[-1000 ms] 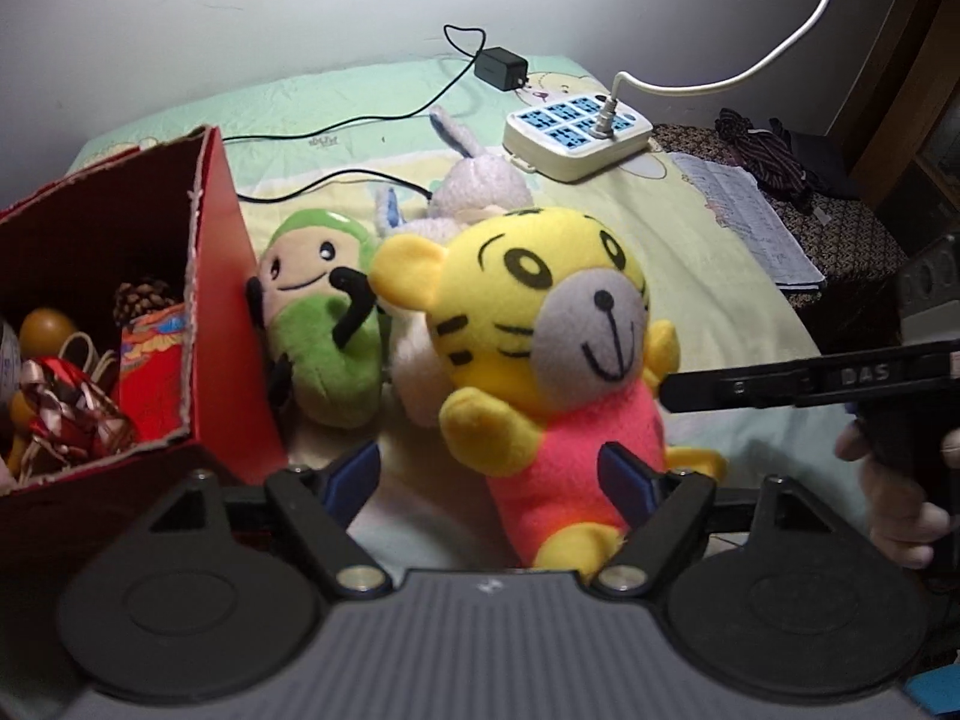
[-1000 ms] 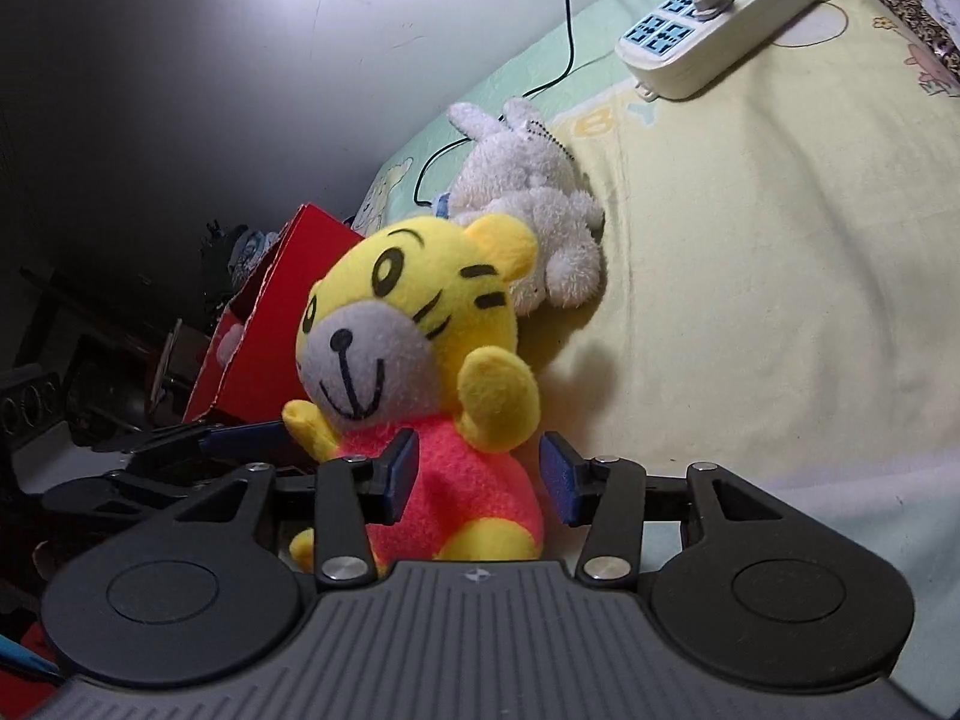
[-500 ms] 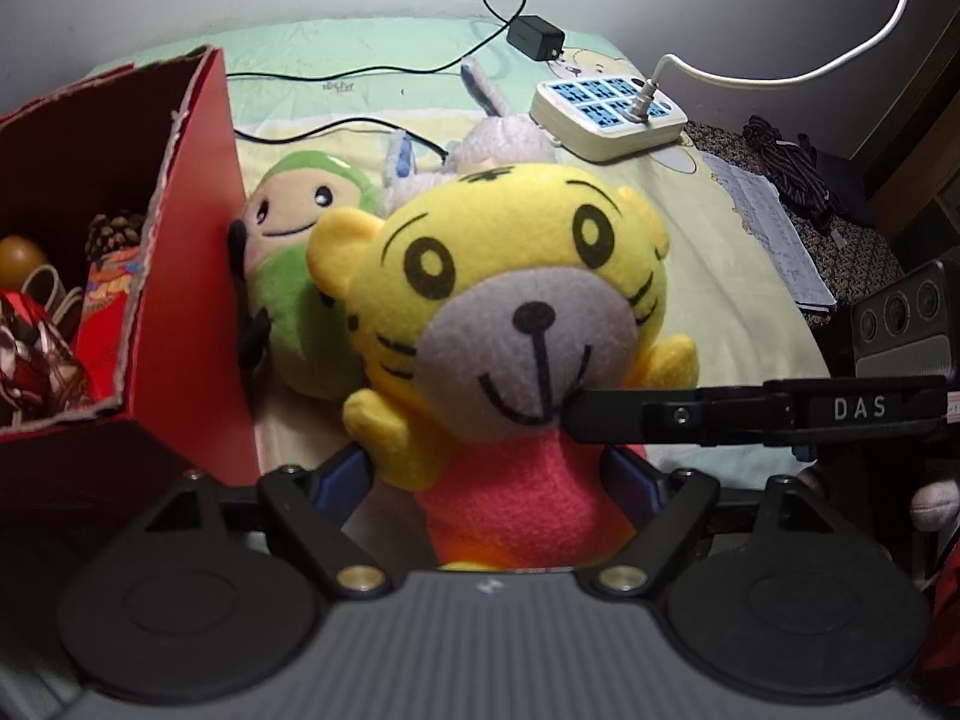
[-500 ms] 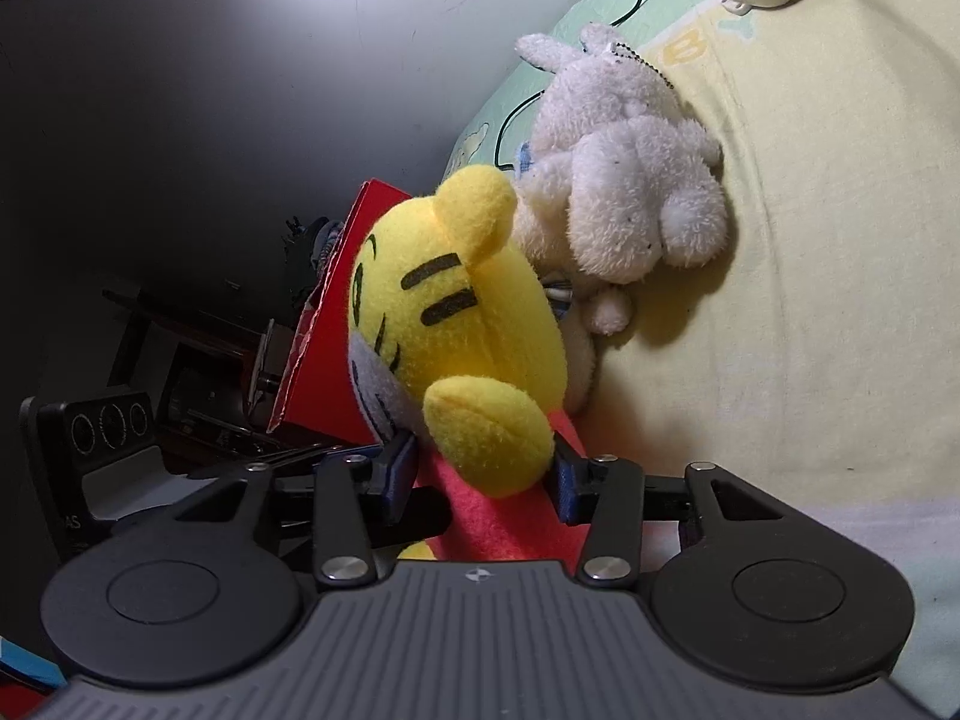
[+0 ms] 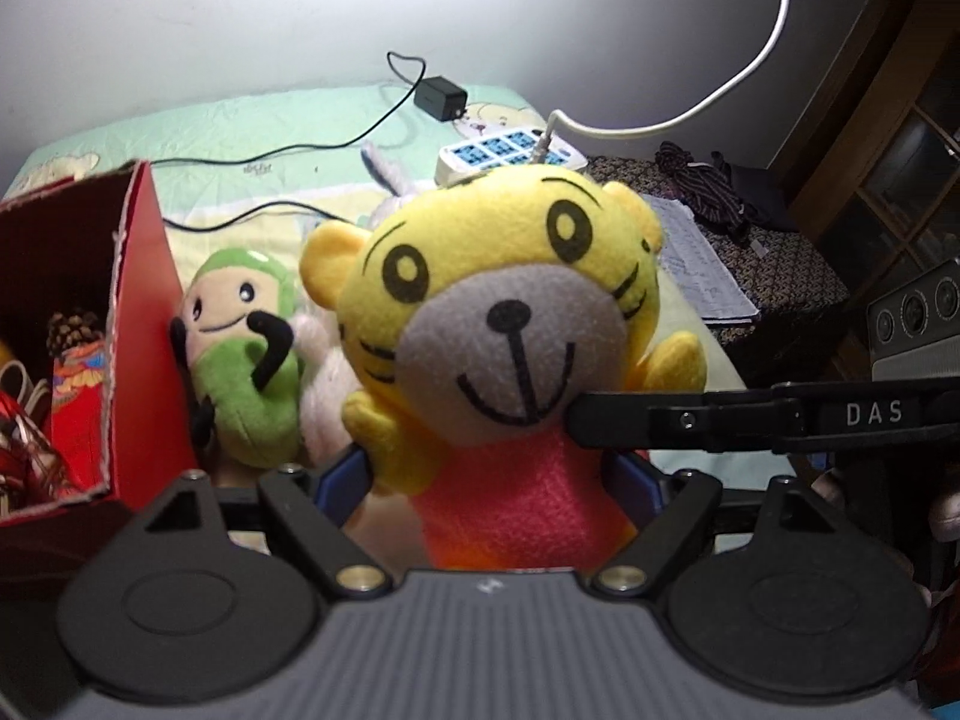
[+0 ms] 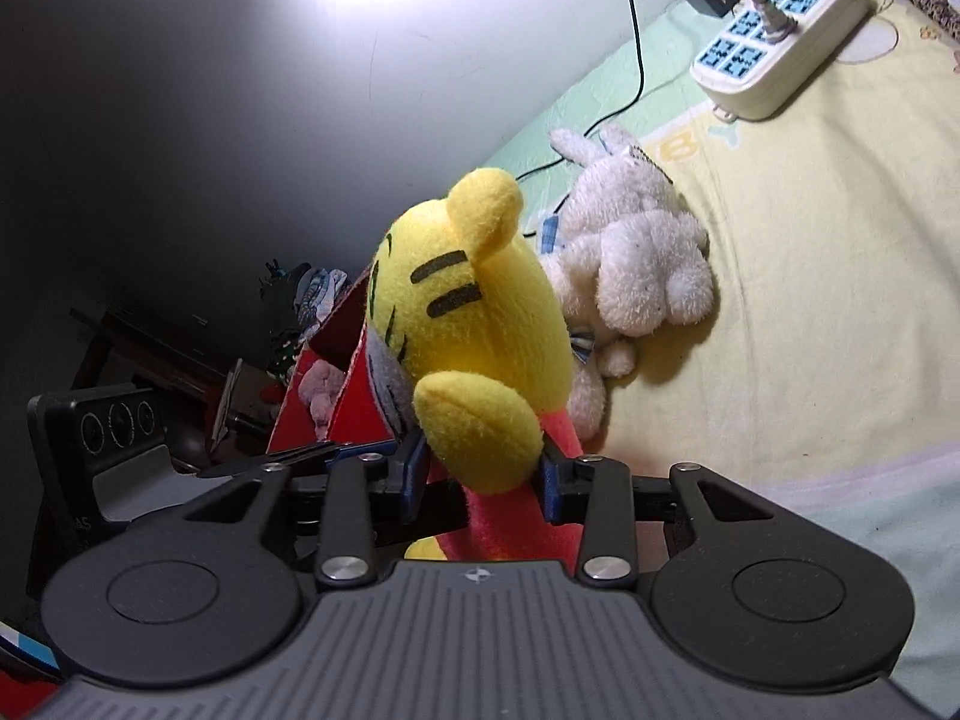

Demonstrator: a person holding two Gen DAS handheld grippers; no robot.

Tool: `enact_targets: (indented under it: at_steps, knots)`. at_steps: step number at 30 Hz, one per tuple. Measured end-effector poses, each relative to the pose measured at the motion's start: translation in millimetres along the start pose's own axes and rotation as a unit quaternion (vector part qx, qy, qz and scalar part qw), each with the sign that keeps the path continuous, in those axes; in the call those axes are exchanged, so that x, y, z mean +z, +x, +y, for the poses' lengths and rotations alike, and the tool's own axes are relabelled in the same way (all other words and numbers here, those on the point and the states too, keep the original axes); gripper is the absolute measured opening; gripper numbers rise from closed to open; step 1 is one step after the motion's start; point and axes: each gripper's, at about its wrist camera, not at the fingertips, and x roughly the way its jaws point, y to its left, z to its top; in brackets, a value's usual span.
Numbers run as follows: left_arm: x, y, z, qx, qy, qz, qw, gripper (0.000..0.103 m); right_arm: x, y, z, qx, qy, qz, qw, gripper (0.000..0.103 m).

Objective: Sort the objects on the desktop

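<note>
Yellow tiger plush (image 6: 486, 330) between right gripper (image 6: 483, 474) pads, apparently clamped

Background only: white power strip (image 5: 510, 153) at far end of the pastel sheet (image 6: 828, 252), white cable (image 5: 750, 69) plugged in. Black adapter (image 5: 440, 99) just beyond it, thin black cord (image 5: 312, 147) trailing left. Papers (image 5: 699, 264) and dark striped cloth (image 5: 705, 186) on patterned surface right. Grey wall (image 5: 240, 18) behind.
</note>
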Motion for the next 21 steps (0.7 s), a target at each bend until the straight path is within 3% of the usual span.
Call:
enact_targets:
  at_steps: [5,11,21]
  knots:
    - [14,-30,8,-0.024,0.023,-0.045,0.9984,0.084,6,-4,35,-0.010,-0.019,-0.049,0.999,0.039]
    - [25,-72,48,-0.046,0.027,-0.090,0.9946,0.084,9,13,93,-0.022,-0.051,-0.082,0.995,0.039]
    - [37,-117,128,-0.032,0.028,-0.133,0.9902,0.084,9,85,166,-0.044,-0.067,-0.116,0.990,0.039]
